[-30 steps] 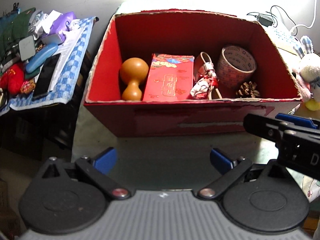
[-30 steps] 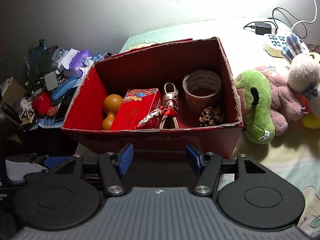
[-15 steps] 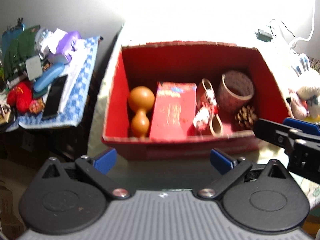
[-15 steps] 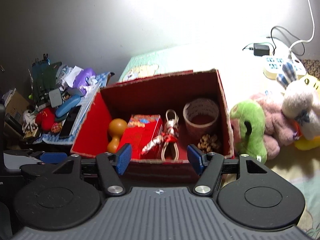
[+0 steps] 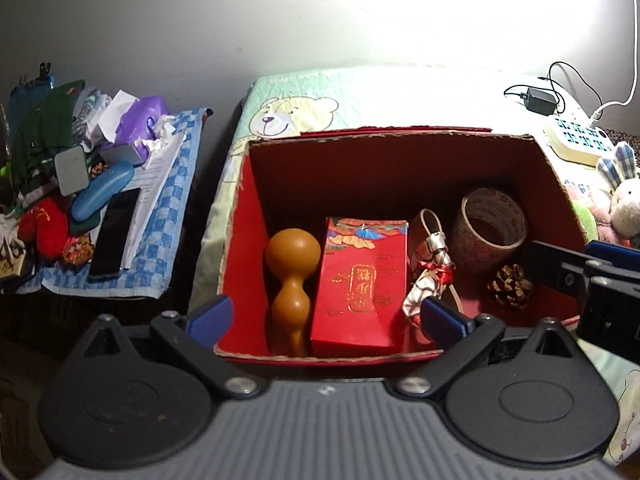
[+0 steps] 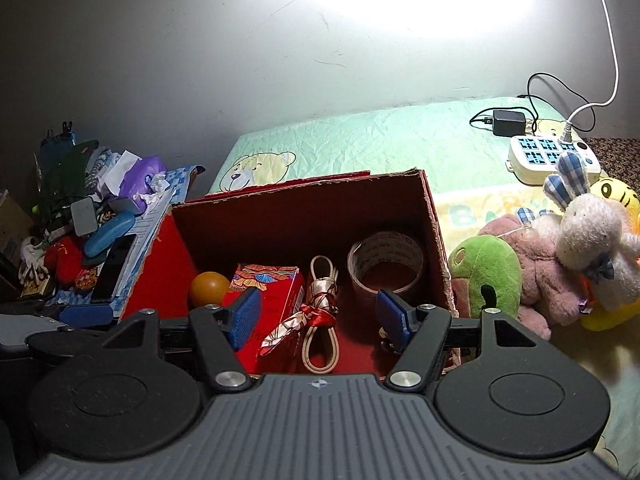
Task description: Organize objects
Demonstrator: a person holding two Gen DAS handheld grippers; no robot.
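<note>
An open red cardboard box [image 5: 552, 168] [image 6: 434, 216] sits on a bed. Inside lie an orange gourd [image 5: 292, 272] [image 6: 208, 286], a red packet [image 5: 360, 280] [image 6: 276, 292], a ribbon-tied cord [image 5: 430, 264] [image 6: 320, 312], a tape roll [image 5: 492, 224] [image 6: 384, 258] and a pine cone [image 5: 510, 286]. My left gripper [image 5: 326, 318] is open and empty above the box's near edge. My right gripper [image 6: 320, 316] is open and empty over the box's right half; it also shows at the right of the left wrist view [image 5: 592, 276].
Plush toys [image 6: 560, 256] lie right of the box: a green one [image 6: 486, 276], a pink one and a white rabbit. A power strip [image 6: 552, 156] with cables sits at the back right. A cluttered side table with a blue checked cloth [image 5: 160, 216] stands left.
Both grippers have risen and tilted down, so they now look into the box from above. The box contents have not moved.
</note>
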